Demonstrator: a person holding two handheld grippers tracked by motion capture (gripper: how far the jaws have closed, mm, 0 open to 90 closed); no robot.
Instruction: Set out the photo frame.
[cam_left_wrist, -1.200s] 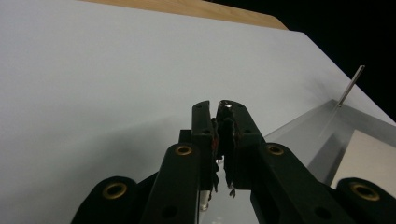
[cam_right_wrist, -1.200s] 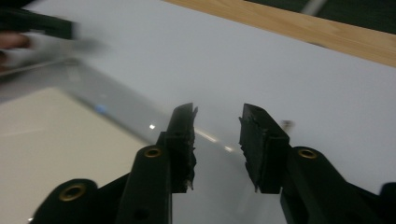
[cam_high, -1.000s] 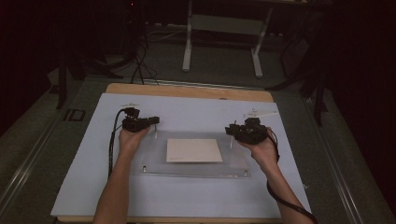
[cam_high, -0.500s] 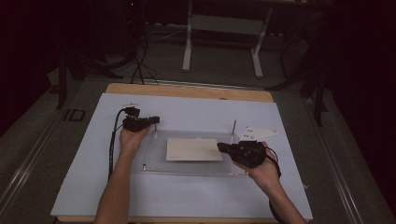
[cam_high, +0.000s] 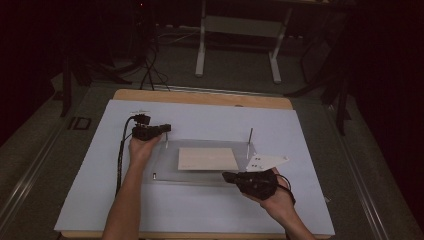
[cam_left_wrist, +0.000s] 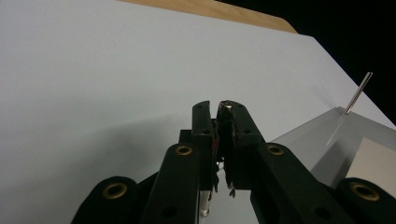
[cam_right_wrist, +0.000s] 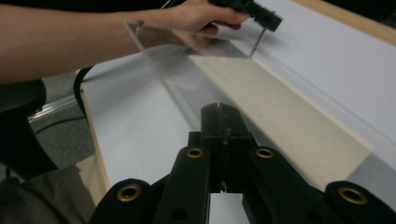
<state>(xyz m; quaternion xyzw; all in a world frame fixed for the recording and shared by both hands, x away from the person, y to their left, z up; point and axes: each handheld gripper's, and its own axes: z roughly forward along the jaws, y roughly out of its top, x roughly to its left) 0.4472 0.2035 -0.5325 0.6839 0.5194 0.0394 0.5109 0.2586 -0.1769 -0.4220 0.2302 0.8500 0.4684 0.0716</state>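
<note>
While my left claw (cam_left_wrist: 219, 106) clamps thin metal pin (cam_left_wrist: 225, 103) at far-left corner of clear plate (cam_high: 200, 177), job looks roughly half done (my guess). Second pin (cam_high: 250, 136) stands upright at plate's far-right corner; short stub (cam_high: 154, 175) near its near-left corner; near-right corner bare, likely next. Right claw (cam_high: 226, 176) pinched shut, empty, just off that corner. Beige sheet (cam_high: 207, 158) flat on plate's middle.
</note>
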